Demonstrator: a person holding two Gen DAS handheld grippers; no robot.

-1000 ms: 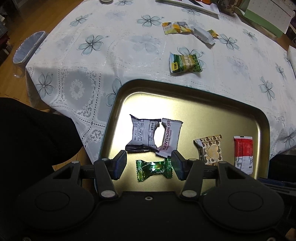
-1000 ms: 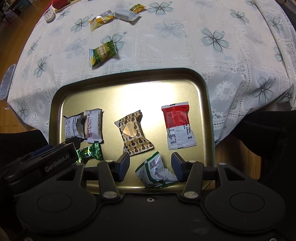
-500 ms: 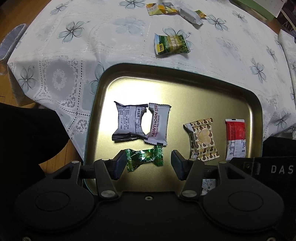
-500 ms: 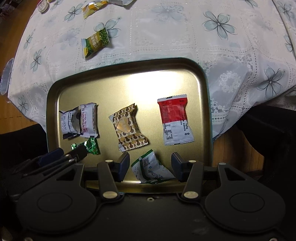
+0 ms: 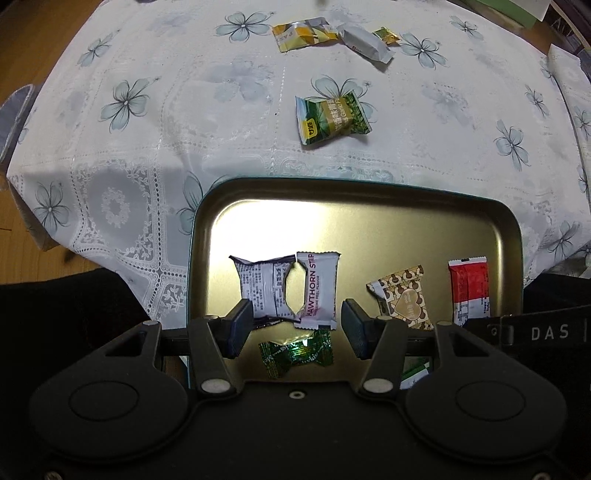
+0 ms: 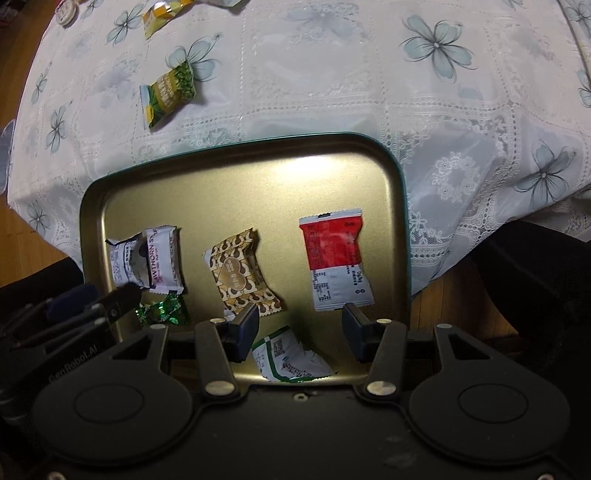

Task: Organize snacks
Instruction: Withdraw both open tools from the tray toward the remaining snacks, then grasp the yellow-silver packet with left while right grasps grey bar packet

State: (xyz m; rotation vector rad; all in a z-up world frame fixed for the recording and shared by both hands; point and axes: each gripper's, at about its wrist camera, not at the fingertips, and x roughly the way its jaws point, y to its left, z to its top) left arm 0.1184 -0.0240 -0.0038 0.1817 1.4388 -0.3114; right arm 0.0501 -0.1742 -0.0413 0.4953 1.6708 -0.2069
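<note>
A gold tray (image 5: 388,225) holds several wrapped snacks. My left gripper (image 5: 297,328) hovers open over its near left part. The lower ends of a white label packet (image 5: 262,284) and a hawthorn strip (image 5: 317,291) show between its fingers, with a green foil candy (image 5: 295,354) just nearer. My right gripper (image 6: 301,332) is open above a white-green packet (image 6: 288,358) lying at the tray's (image 6: 236,177) near edge. A gold heart candy (image 6: 236,277) and a red-white packet (image 6: 336,262) lie beyond it. Neither gripper holds anything.
On the flowered tablecloth (image 5: 184,110) beyond the tray lie a green pea packet (image 5: 332,118), a yellow packet (image 5: 303,35), a white packet (image 5: 365,46) and a small gold candy (image 5: 386,36). The table's left edge drops to wooden floor. The left gripper's body (image 6: 74,314) sits close beside the right one.
The right gripper's body has come into the left wrist view at the right. The snacks stayed on the tray; the green candy and white-green packet now sit lower against the fingers.
</note>
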